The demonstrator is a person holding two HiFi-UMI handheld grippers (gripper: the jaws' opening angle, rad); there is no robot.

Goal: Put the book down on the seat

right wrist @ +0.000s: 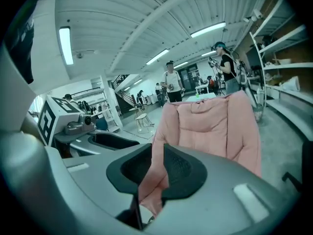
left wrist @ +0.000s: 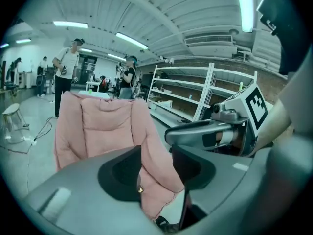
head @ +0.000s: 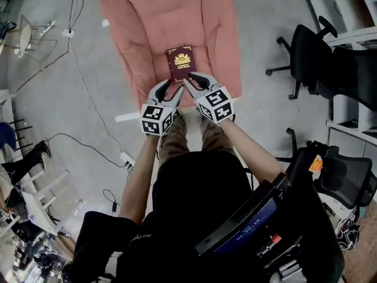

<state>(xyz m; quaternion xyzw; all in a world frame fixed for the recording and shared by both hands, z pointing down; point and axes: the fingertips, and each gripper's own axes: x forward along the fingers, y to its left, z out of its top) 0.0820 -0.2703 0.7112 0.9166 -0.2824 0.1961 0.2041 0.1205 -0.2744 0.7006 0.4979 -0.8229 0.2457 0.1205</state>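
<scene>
The maroon hardcover book with a gold emblem [head: 181, 62] lies flat on the pink padded seat [head: 132, 31]. The left gripper [head: 167, 85] and right gripper [head: 191, 79] meet its near corners. Each gripper is narrowly spread, with the book's dark edge low in the gap.

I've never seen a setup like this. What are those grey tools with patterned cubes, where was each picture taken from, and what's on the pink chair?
No robot here: a person holds two hand tools, a left gripper and a right gripper, each with two jaws that pinch. The cubes are part of them. The head view comes from a camera on the person's head, looking down. The other two come from cameras riding on each gripper, looking along its jaws. A dark red book lies on the pink seat, just ahead of the gripper tips. Both pairs of jaws stand apart with only the seat showing between, so neither seems to hold anything.
</scene>
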